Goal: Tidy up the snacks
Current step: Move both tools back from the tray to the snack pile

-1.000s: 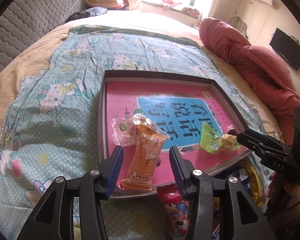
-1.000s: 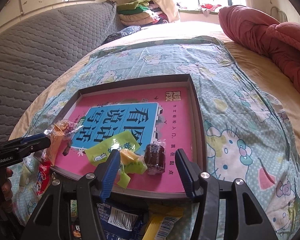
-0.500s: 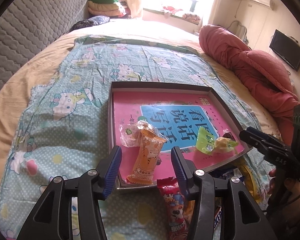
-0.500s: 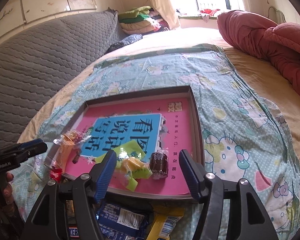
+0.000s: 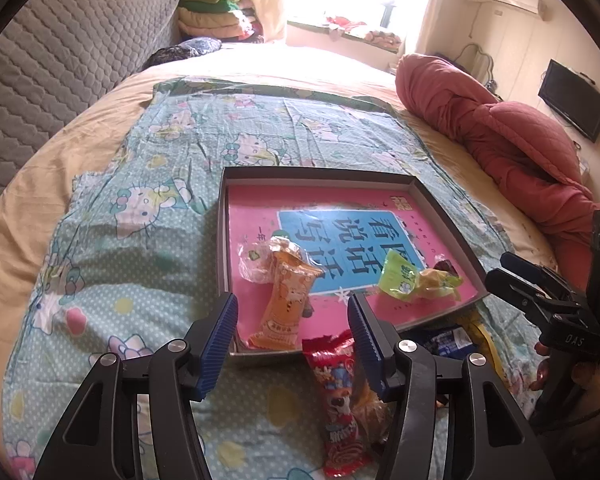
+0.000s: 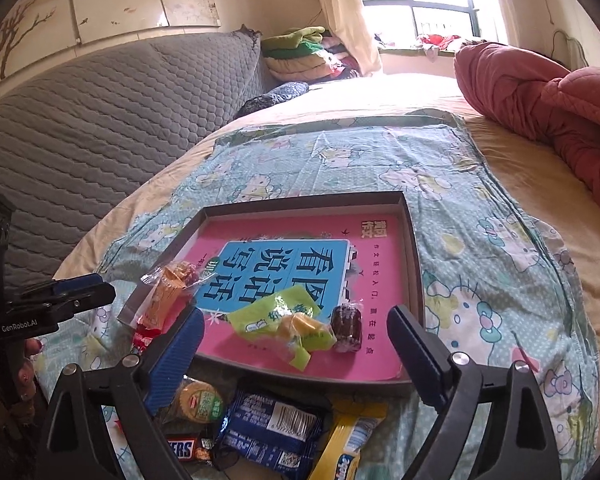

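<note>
four snacks lie in the tray (image 6: 414,256); five more (image 6: 272,428) sit just outside its near edge. my left gripper (image 5: 292,320) and right gripper (image 6: 296,336) are both opening, gripping nothing.

I counted one tray (image 6: 414,264) holding five snacks: one orange packet (image 5: 286,300), one clear-wrapped sweet (image 5: 256,260), one green packet (image 6: 276,312), one yellow sweet (image 6: 302,326), one brown sweet (image 6: 346,328).
</note>
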